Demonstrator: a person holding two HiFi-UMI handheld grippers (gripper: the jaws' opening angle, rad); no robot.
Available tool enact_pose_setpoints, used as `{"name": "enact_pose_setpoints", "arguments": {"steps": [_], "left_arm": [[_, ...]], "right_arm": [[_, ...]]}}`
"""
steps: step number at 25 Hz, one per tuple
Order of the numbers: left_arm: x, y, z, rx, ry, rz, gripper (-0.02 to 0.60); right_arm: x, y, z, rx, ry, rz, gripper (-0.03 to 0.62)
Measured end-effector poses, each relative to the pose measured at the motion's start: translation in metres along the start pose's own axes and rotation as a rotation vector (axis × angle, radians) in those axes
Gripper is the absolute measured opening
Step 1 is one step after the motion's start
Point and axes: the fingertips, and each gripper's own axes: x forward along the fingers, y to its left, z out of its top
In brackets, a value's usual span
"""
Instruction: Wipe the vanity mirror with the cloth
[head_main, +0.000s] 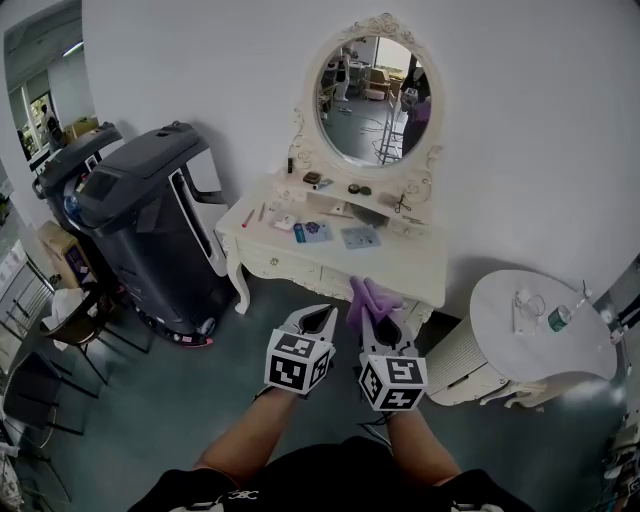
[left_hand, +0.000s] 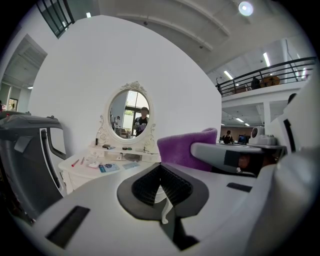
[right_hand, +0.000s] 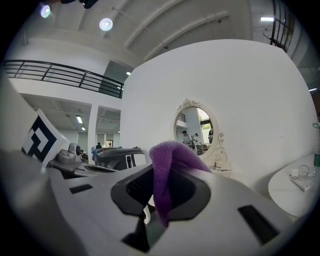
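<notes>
Right tongs (head_main: 384, 326), lower centre, clamped on purple cloth (head_main: 371, 297); wad bunched forward, probably to meet the glass. Left tongs (head_main: 318, 320) together, empty, alongside. Vanity mirror (head_main: 372, 100) stood upper centre above counter (head_main: 420, 272), well apart. Wiping not begun.

Bedroom corner staged inside a large open hall

A carved white table (head_main: 262, 248) with an oval mirror (head_main: 372, 100) stands against a white wall (head_main: 200, 60) that stops short of the ceiling. A round table (head_main: 545, 350) beside it makes it look like a home set. The floor (head_main: 180, 400) is bare grey, and a big grey machine (head_main: 150, 220) and chairs (head_main: 80, 325) stand to the left. Past the wall are a railed mezzanine (left_hand: 265, 75) and high ceiling lights (left_hand: 245, 7).
</notes>
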Motion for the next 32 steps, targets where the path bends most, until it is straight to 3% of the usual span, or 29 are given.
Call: {"name": "enact_pose_setpoints", "arguments": {"steps": [7, 13, 24, 32], "left_arm": [[0.022, 0.008, -0.010, -0.005, 0.038, -0.037, 0.005], [0.072, 0.018, -0.004, 0.010, 0.056, -0.053, 0.005], [0.180, 0.057, 0.059, 0.034, 0.026, 0.001, 0.005], [0.251, 0.073, 0.081, 0.038, 0.027, 0.038, 0.005]], "right_arm": [[0.016, -0.005, -0.011, -0.026, 0.019, -0.018, 0.057], [0.051, -0.043, -0.011, -0.028, 0.016, -0.037, 0.057], [0.154, -0.116, 0.016, -0.032, 0.008, 0.014, 0.057], [0.212, -0.168, 0.028, -0.026, 0.005, 0.054, 0.057]]}}
